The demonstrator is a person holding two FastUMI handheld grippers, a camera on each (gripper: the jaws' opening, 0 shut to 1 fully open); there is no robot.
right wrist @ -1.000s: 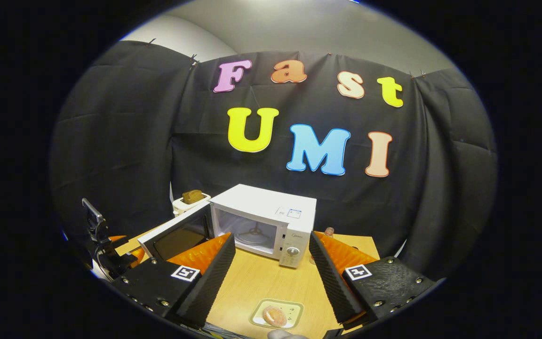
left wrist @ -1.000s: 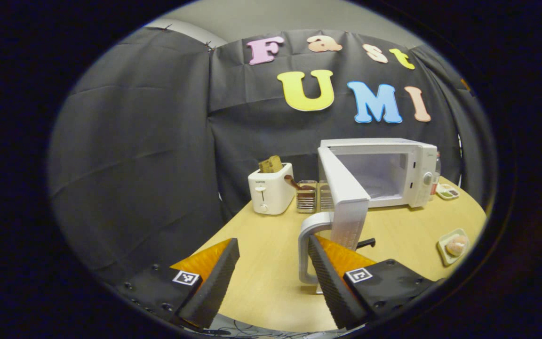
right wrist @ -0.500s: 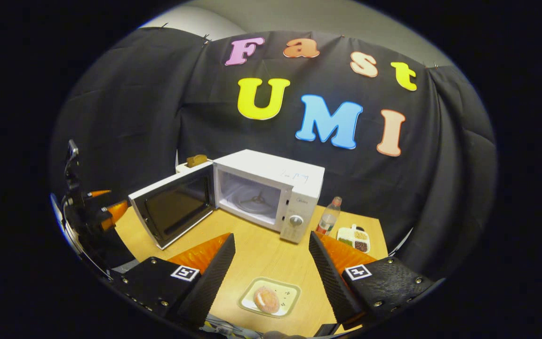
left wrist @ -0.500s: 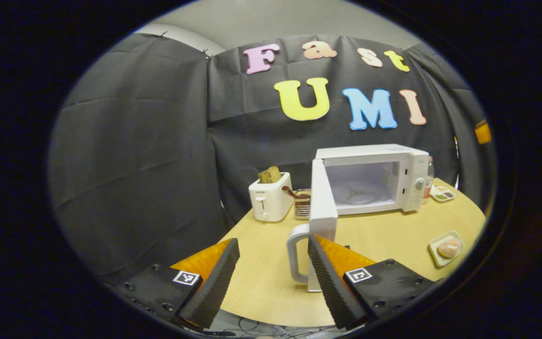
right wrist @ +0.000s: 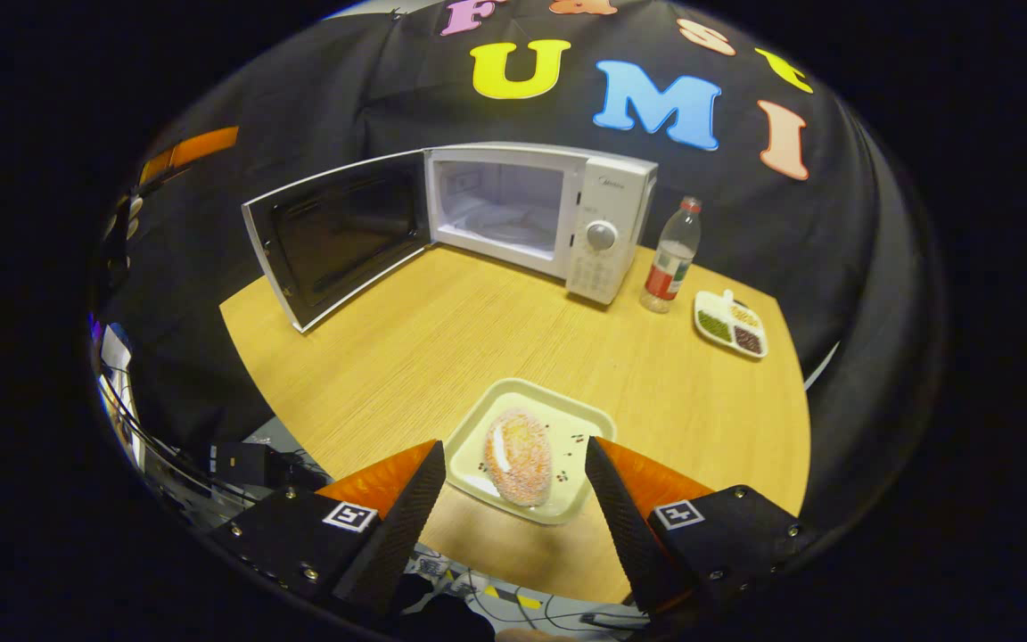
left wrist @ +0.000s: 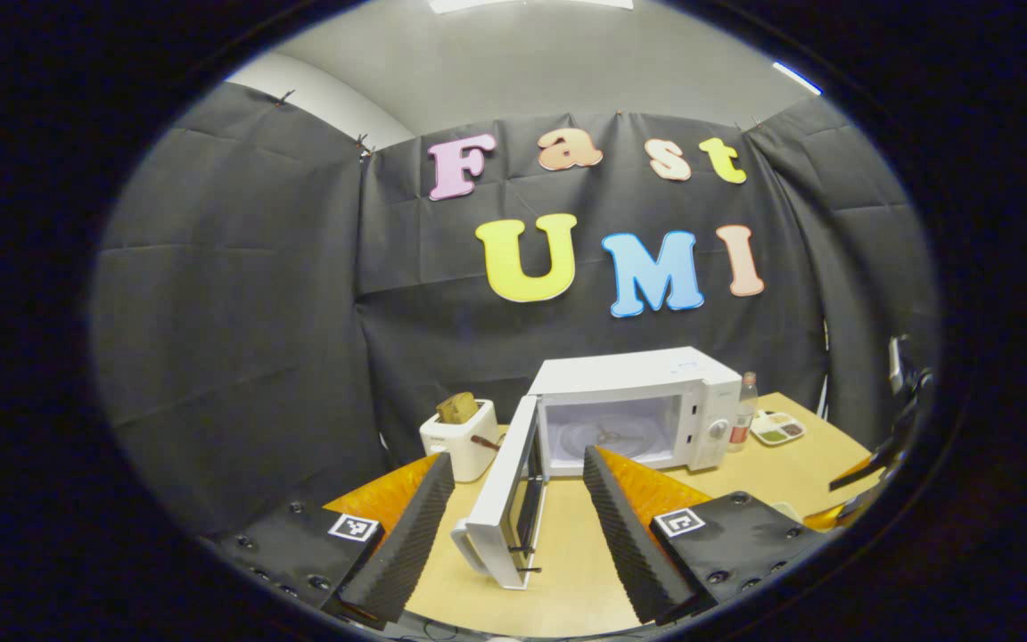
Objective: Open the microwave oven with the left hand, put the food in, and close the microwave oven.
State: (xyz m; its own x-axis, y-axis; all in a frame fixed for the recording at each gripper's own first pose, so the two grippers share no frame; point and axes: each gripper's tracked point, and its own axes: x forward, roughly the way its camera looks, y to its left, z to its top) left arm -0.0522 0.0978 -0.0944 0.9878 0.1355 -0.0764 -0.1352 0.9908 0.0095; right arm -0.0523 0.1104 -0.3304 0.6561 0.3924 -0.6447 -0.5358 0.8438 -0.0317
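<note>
The white microwave point(left wrist: 629, 397) point(right wrist: 603, 209) stands at the back of the wooden table point(right wrist: 406, 348), its cavity bare. Its door point(left wrist: 506, 499) point(right wrist: 335, 236) is swung wide to the left. My left gripper point(left wrist: 515, 459) is open and hangs back from the door, touching nothing. The food is a round sugared bun point(right wrist: 518, 456) on a pale green plate point(right wrist: 585, 417) near the table's front edge. My right gripper point(right wrist: 513, 448) is open just above the plate, with a finger on either side of the bun and no contact visible.
A white toaster point(left wrist: 460, 441) holding a bread slice stands left of the microwave. Right of the microwave are a plastic bottle point(right wrist: 672, 259) and a small divided dish point(right wrist: 729, 323). Cables lie on the floor below the table's front edge.
My left gripper has drawn back from the door handle and risen, leaving the door open. My right gripper has tipped down and come close over the plate with the bun.
</note>
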